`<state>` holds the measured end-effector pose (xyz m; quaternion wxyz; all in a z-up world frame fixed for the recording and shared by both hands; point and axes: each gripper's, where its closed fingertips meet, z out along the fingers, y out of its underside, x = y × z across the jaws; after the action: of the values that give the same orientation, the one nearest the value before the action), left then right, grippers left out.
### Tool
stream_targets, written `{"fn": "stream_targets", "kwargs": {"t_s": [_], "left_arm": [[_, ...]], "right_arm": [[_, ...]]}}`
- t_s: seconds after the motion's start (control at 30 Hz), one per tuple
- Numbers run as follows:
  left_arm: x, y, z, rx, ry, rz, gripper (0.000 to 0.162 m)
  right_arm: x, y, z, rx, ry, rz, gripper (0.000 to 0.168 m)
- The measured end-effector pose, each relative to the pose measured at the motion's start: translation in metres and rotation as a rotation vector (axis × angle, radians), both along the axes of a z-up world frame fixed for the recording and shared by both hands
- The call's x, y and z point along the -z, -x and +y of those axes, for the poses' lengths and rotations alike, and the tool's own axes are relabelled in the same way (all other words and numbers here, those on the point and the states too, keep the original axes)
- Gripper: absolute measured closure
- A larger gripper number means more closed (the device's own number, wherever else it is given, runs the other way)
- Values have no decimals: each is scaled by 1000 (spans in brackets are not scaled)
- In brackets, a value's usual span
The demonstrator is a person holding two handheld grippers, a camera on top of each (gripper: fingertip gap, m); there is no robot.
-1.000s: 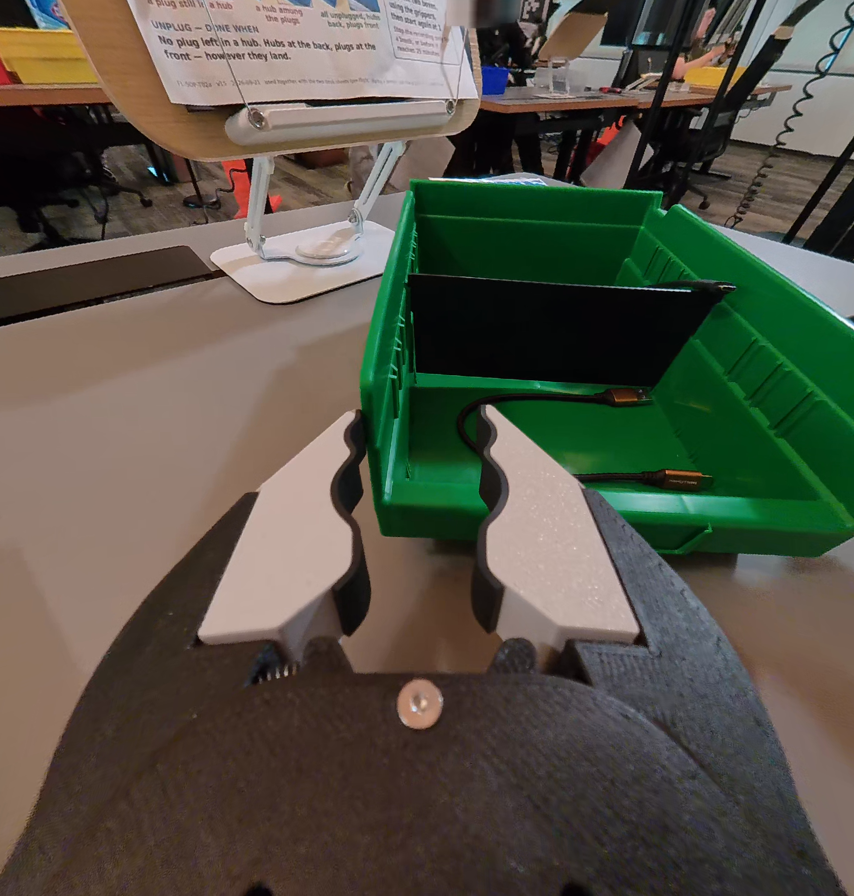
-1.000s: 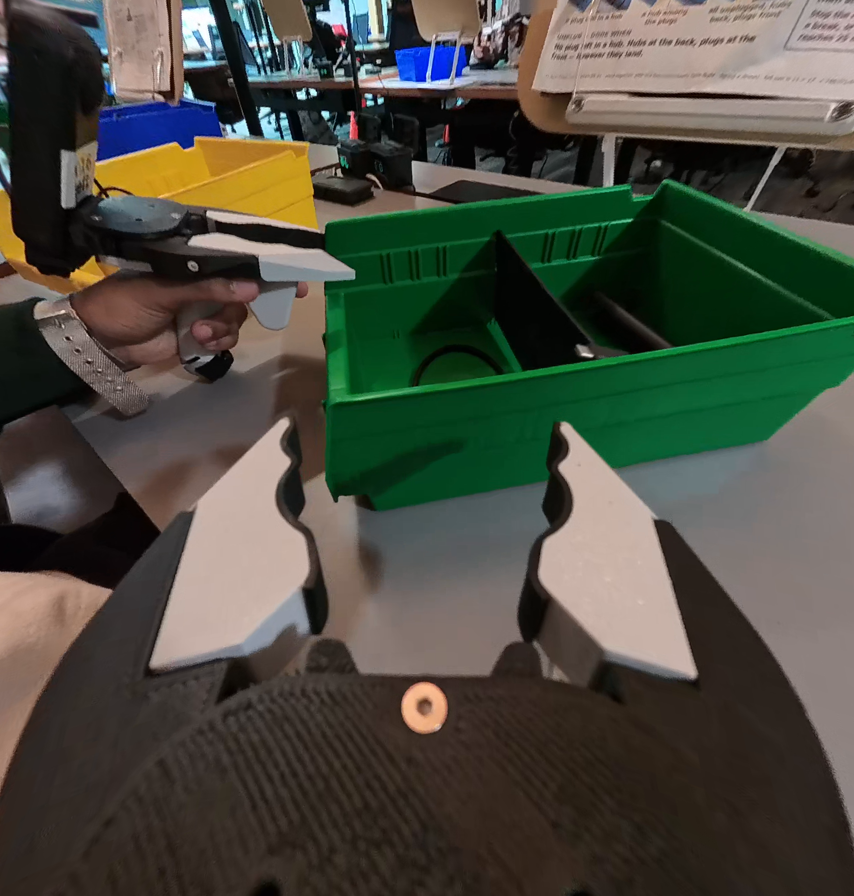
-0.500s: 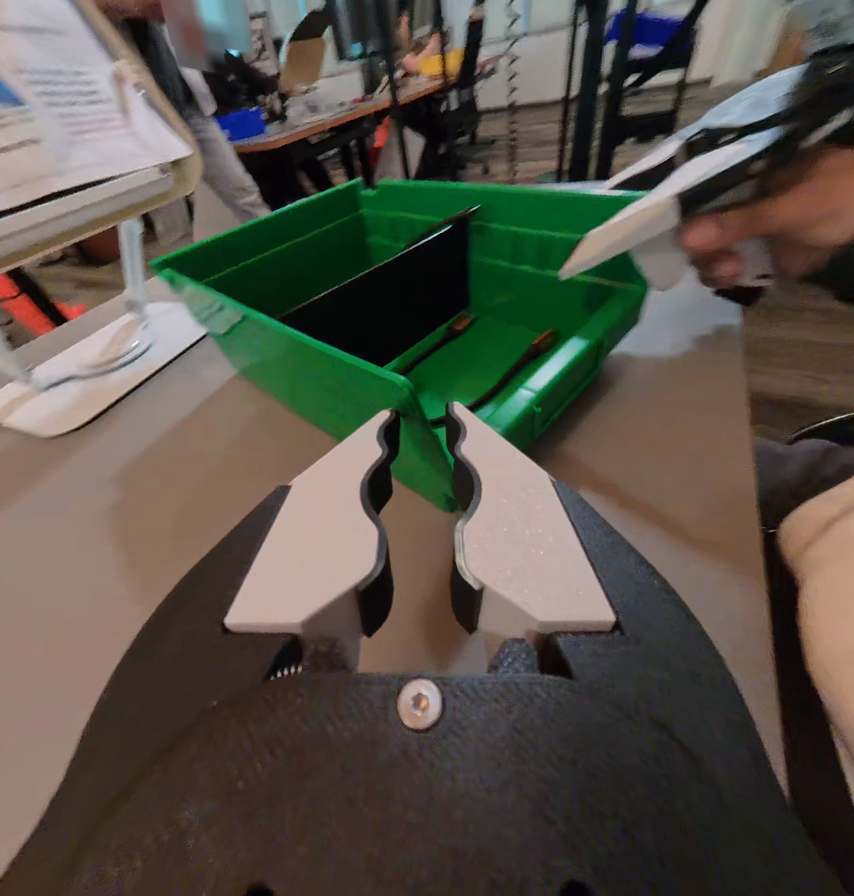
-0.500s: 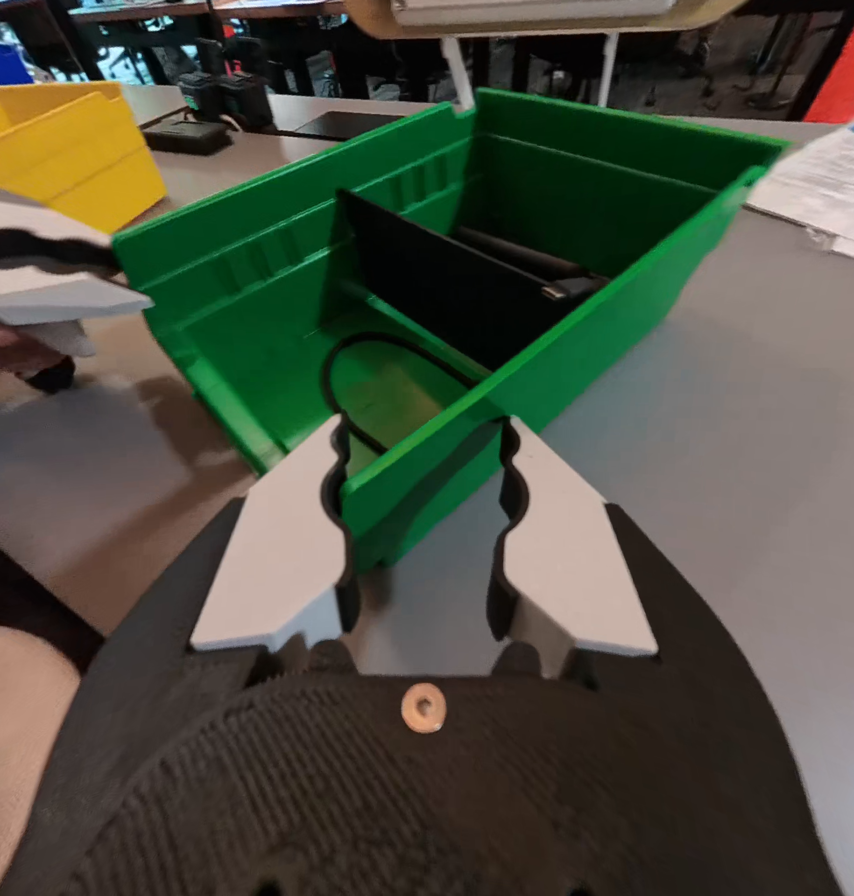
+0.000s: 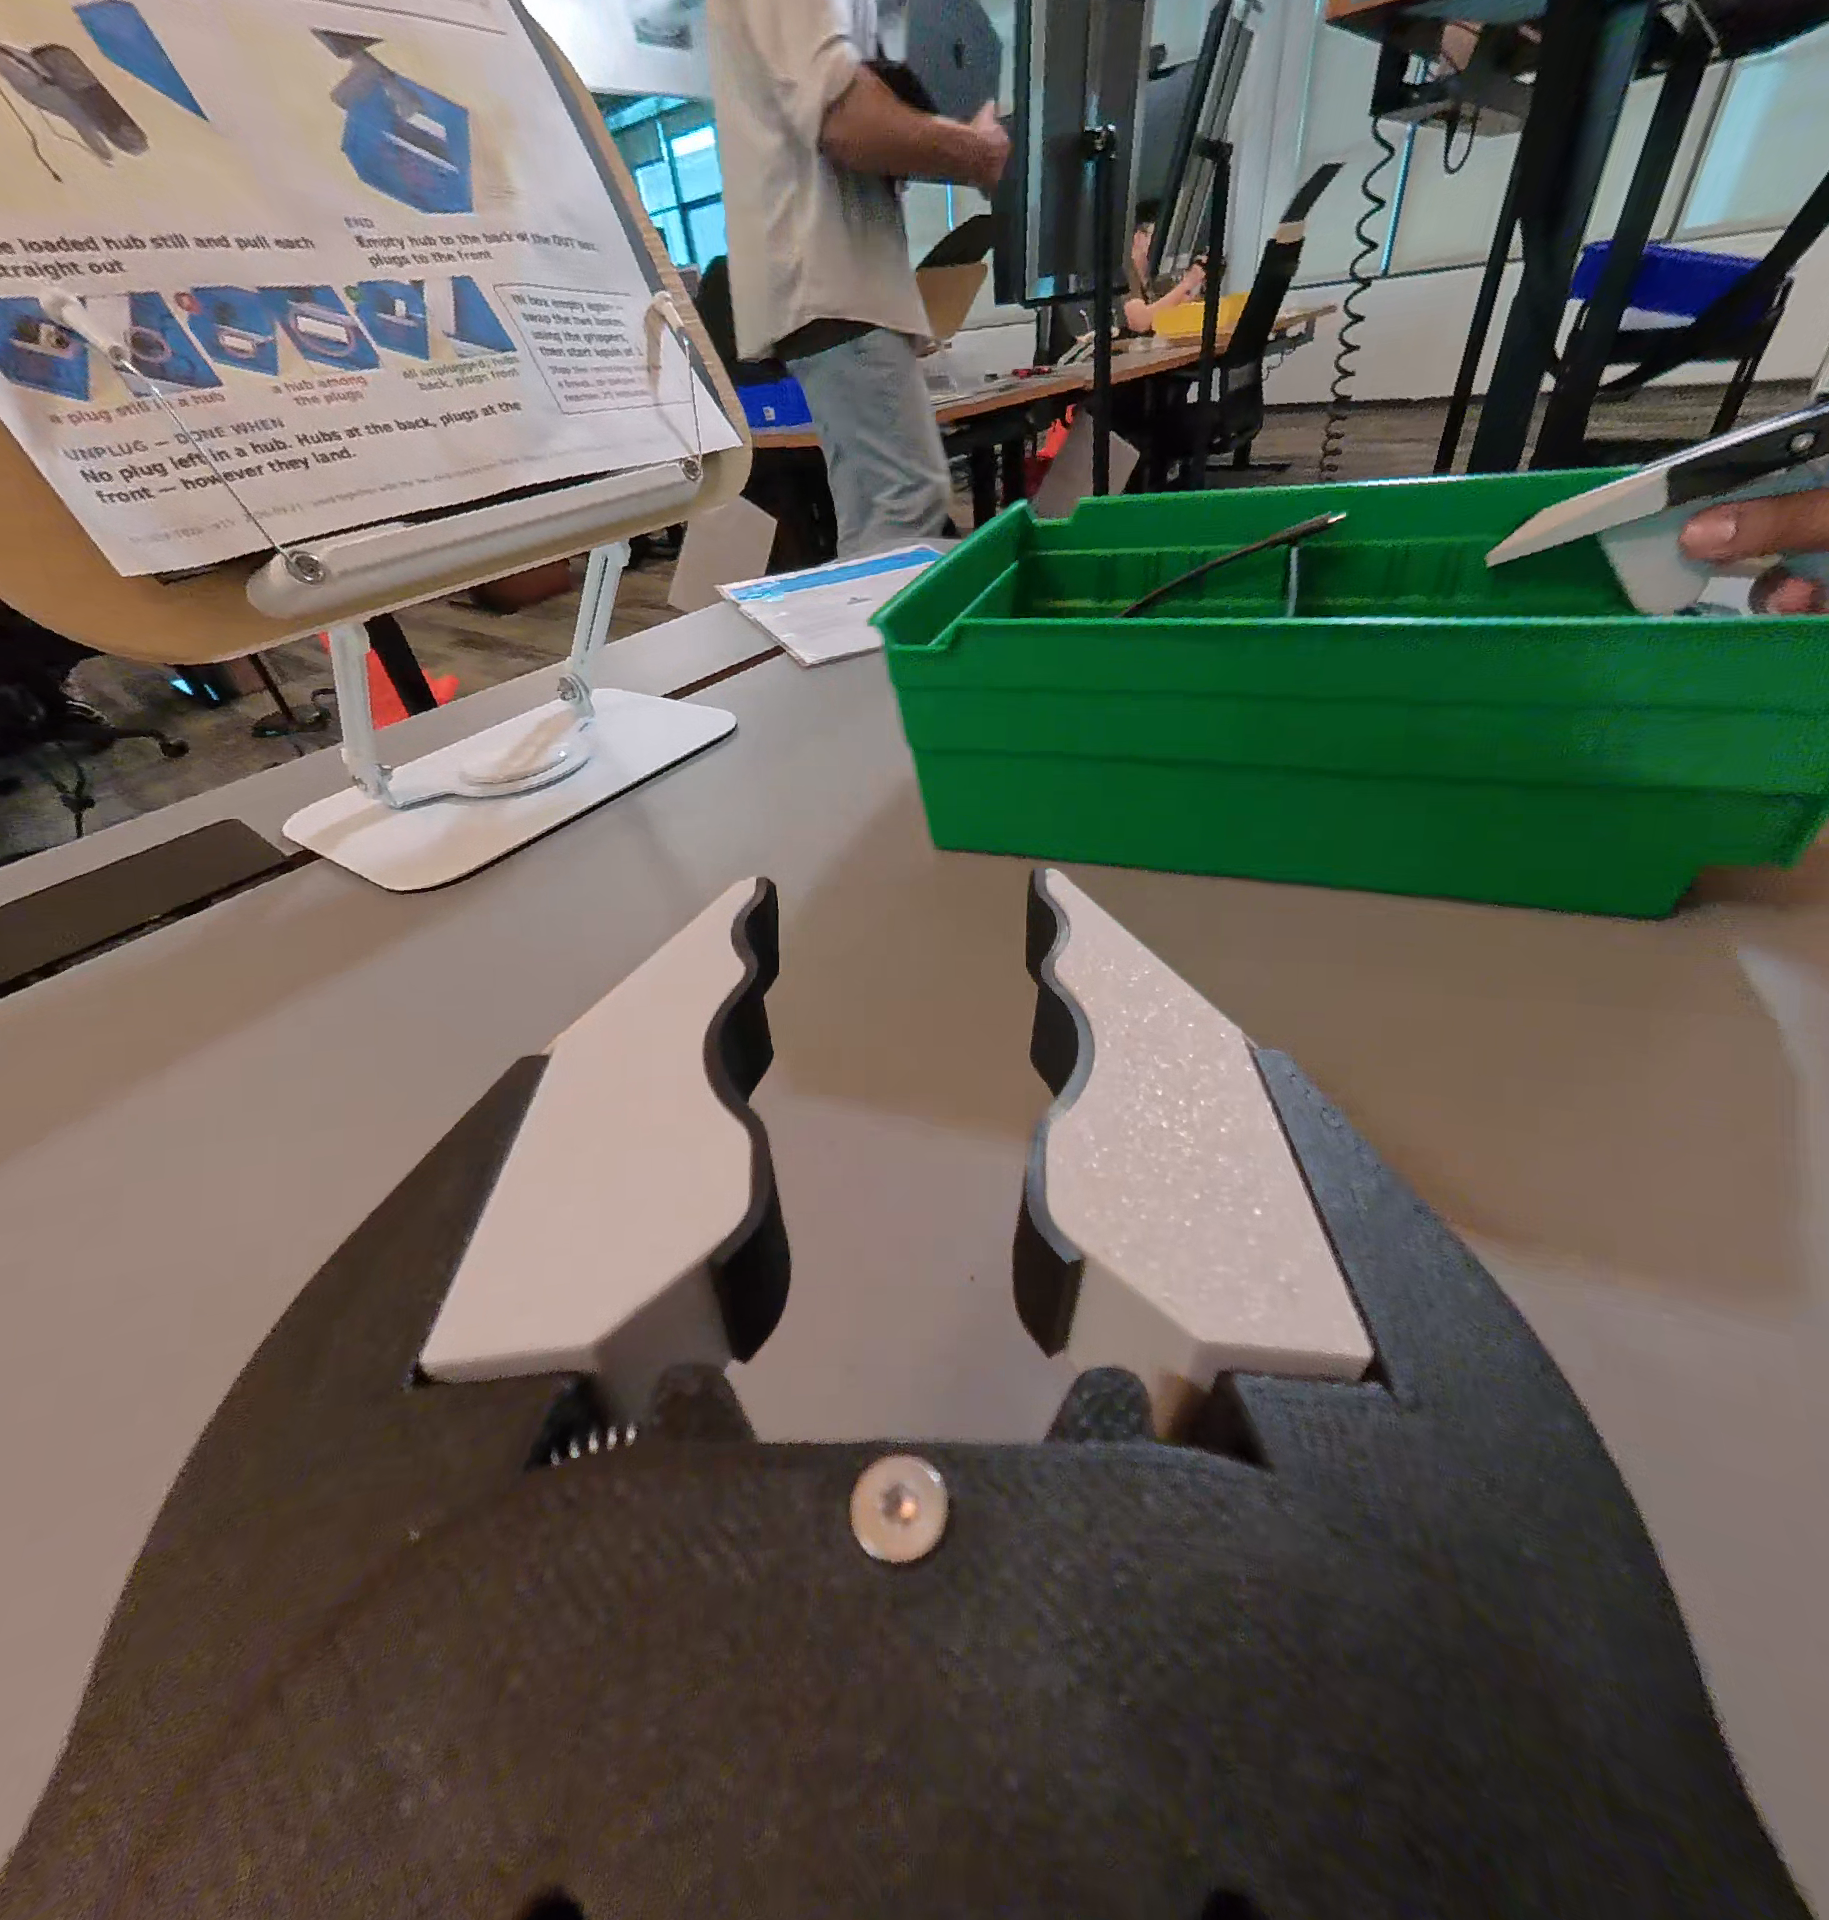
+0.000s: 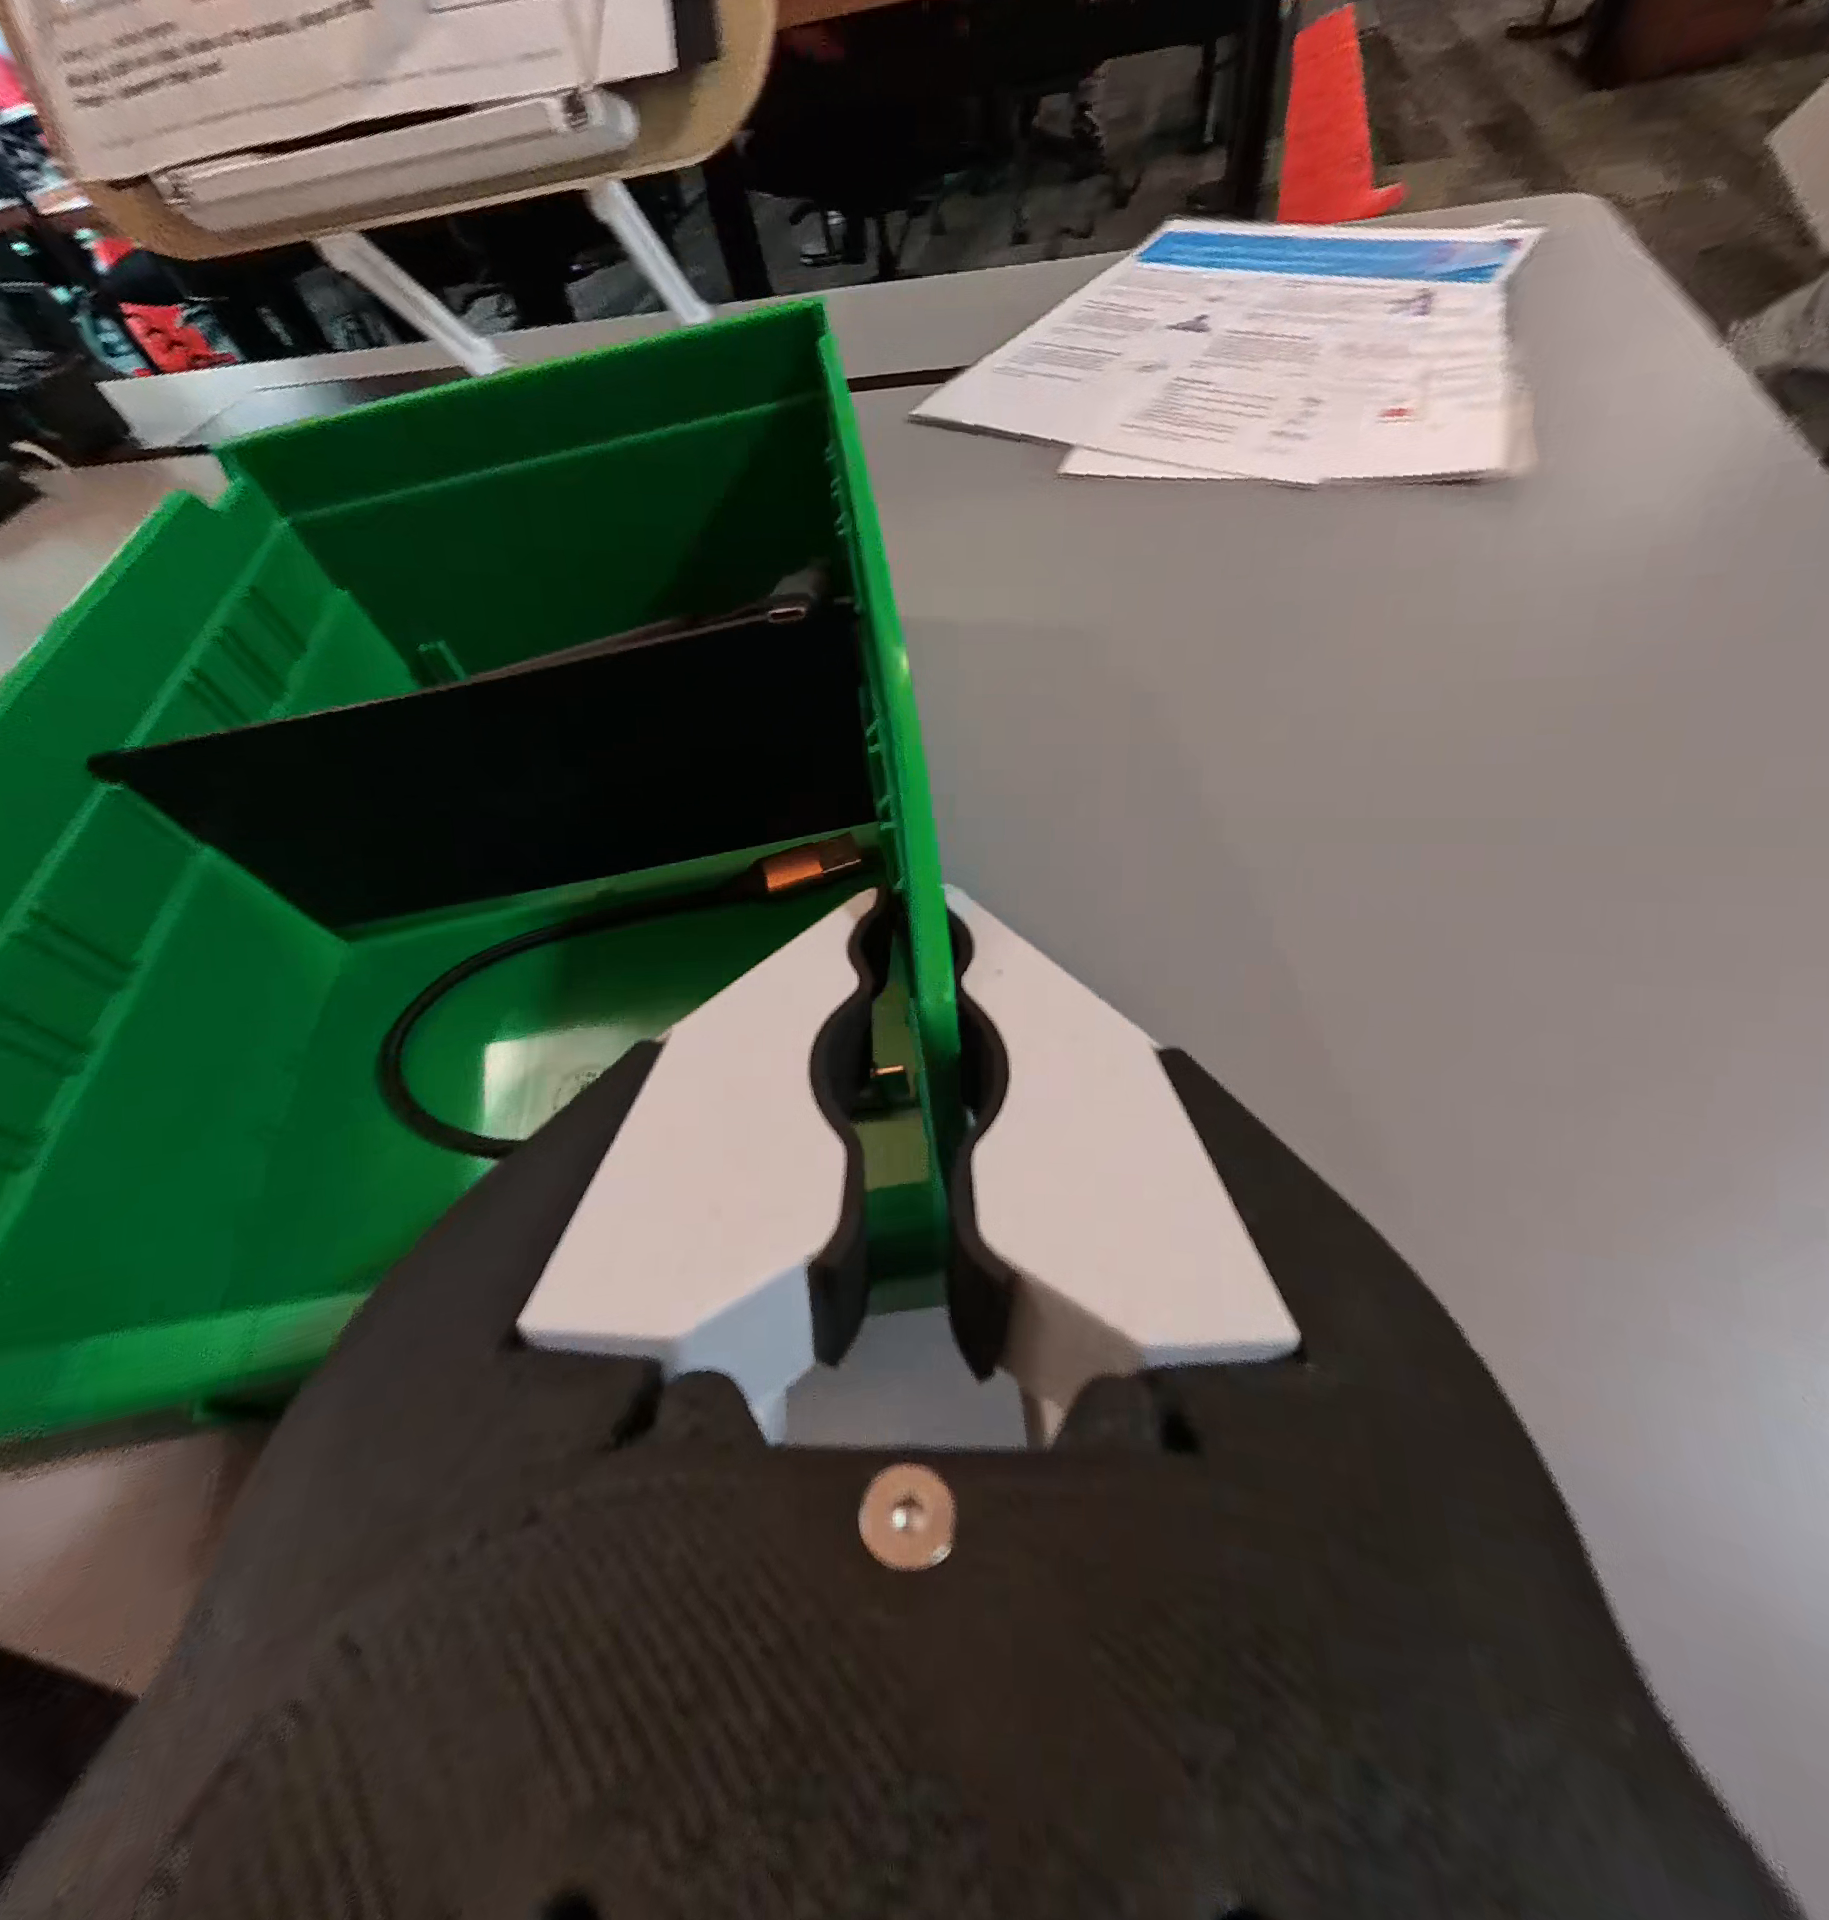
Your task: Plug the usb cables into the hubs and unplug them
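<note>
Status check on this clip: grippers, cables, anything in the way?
Left gripper open, empty. Right gripper shut on green bin wall. Cable loose inside. Black divider fronts the rear compartment.

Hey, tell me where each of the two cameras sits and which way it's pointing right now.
Left wrist view: rides on the left hand-held gripper, low over the table, facing the paper stand and green bin; its own open fingers show, plus the other gripper's finger and the person's fingers at far right.
Right wrist view: rides on the right hand-held gripper, looking down into the bin; its fingers straddle the bin's side wall.
Shared: the green bin, the stand and the papers.
</note>
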<state>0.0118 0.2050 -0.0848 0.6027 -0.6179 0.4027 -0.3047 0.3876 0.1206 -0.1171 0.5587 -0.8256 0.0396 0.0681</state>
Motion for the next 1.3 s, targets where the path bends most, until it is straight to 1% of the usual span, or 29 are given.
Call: {"fn": "stream_targets", "kwargs": {"t_s": [0.1, 0.27, 0.43, 0.93, 1.3], "left_arm": [[1, -1, 0, -1, -6, 11, 115], [4, -2, 2, -7, -11, 25, 115], [3, 0, 4, -13, 8, 10, 116], [4, 1, 7, -26, 18, 8, 116], [4, 2, 8, -31, 22, 9, 116]], "right_arm": [[-1, -32, -12, 63, -19, 20, 162], [-3, -79, -30, 195, -57, 49, 164], [-4, -108, -46, 298, -120, 130, 165], [-6, -113, -44, 336, -134, 94, 165], [-7, -109, -40, 321, -163, 117, 165]]}}
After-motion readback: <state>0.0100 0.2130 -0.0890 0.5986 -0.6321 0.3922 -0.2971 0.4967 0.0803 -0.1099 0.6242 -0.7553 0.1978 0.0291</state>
